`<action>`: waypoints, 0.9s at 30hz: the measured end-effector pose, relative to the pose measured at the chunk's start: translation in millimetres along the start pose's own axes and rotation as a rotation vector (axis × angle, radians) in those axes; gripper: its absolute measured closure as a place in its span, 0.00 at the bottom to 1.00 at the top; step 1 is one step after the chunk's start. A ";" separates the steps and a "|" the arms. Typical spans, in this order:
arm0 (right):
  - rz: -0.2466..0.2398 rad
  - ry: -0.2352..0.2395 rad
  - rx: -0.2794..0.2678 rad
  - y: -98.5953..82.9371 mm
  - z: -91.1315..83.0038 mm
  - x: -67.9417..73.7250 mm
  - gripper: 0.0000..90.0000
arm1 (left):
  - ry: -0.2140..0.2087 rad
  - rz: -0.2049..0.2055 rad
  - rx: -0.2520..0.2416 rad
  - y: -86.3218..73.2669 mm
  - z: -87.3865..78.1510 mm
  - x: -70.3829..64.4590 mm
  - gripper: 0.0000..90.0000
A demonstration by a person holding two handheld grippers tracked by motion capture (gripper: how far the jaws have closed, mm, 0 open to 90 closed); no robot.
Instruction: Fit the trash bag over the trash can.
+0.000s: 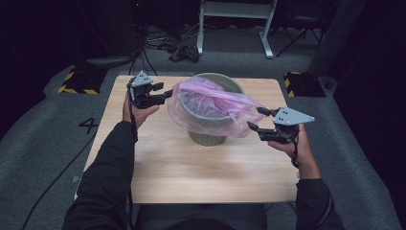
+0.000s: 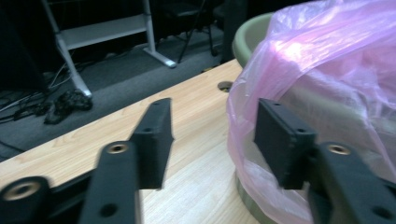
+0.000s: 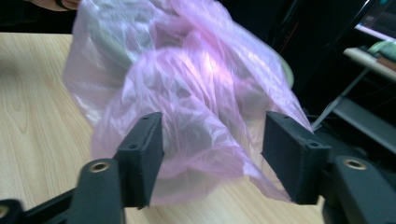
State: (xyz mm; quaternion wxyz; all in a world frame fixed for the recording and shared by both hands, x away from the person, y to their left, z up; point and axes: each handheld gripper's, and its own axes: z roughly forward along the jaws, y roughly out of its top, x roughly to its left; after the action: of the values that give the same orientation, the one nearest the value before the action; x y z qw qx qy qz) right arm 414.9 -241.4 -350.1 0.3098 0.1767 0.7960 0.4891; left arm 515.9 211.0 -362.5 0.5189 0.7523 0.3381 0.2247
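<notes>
From the high view, a green bin [image 1: 209,127] stands at the middle of the wooden desk [image 1: 191,167], its base partly hidden by a loose pink bag [image 1: 210,103] draped over the rim. The left gripper [image 1: 165,95] sits at the bin's nine o'clock, the right gripper [image 1: 256,119] at four o'clock, both spread and clamping nothing.

The left gripper view shows the jaws wide apart and empty, the bag [image 2: 327,84] by the right jaw, the bin's rim [image 2: 247,35] cut off at twelve o'clock.

In the right gripper view the jaws gape around blurred plastic [image 3: 196,93] without pinching it; whether they touch it is unclear.
</notes>
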 end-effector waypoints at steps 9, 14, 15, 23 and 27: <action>0.031 0.022 -0.090 8.7 -7.6 3.1 0.30 | 0.004 0.025 0.021 7.3 8.4 -5.8 0.44; 0.081 -0.023 -0.131 18.6 -3.8 -2.5 0.30 | -0.002 0.022 0.024 11.3 13.3 -3.8 0.46; 0.094 -0.040 -0.128 21.3 -1.8 -4.2 0.31 | 0.000 0.028 0.024 12.0 14.5 -3.4 0.47; 0.152 -0.053 0.048 18.8 36.4 -35.9 0.31 | -0.016 0.044 0.032 17.3 24.4 2.9 0.64; 0.148 -0.019 0.092 17.0 47.1 -49.8 0.68 | -0.022 0.036 0.031 20.5 30.8 4.4 0.62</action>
State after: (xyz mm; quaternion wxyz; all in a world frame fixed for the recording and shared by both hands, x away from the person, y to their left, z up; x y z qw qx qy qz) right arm 483.0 -231.2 -334.6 0.2719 0.2537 0.7995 0.4717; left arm 545.8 190.1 -354.6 0.5070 0.7685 0.3221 0.2203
